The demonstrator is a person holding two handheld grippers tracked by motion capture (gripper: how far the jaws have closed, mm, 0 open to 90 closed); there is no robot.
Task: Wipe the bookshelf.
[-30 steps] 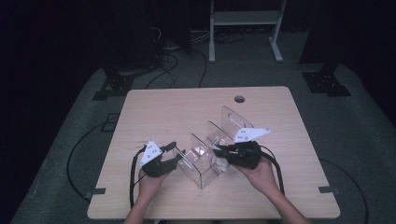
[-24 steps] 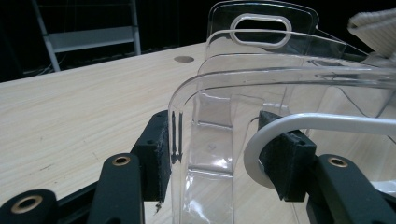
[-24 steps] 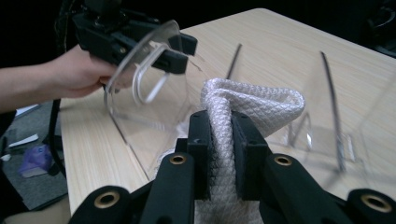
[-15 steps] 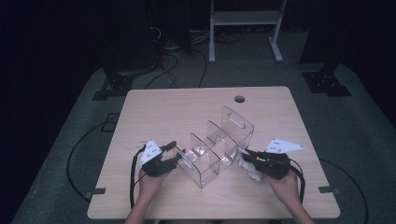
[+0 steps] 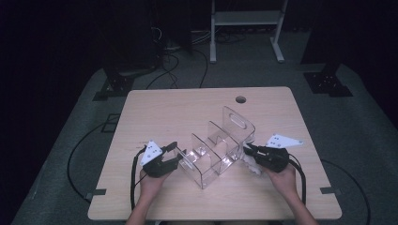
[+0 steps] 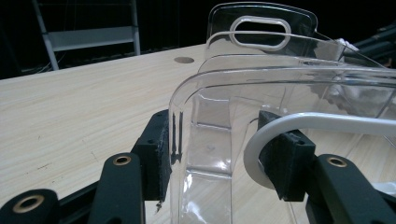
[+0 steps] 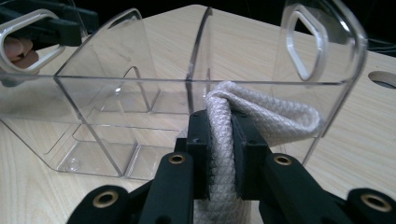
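Wooden table [image 5: 187, 112] carries one clear plastic organizer [image 5: 216, 147] and one white rope [image 7: 243, 121]; no writing legible. Left gripper [image 5: 176, 154] is clamped on the organizer's wall. Right gripper [image 5: 247, 149] is closed on the rope.

A pale wood-grain worktop [image 5: 164, 112] is carrying a clear plastic divided organizer [image 5: 213, 150], which is standing near the middle of the front half, angled toward the back right corner. A round cable hole [image 5: 241, 99] is sitting near the back edge.
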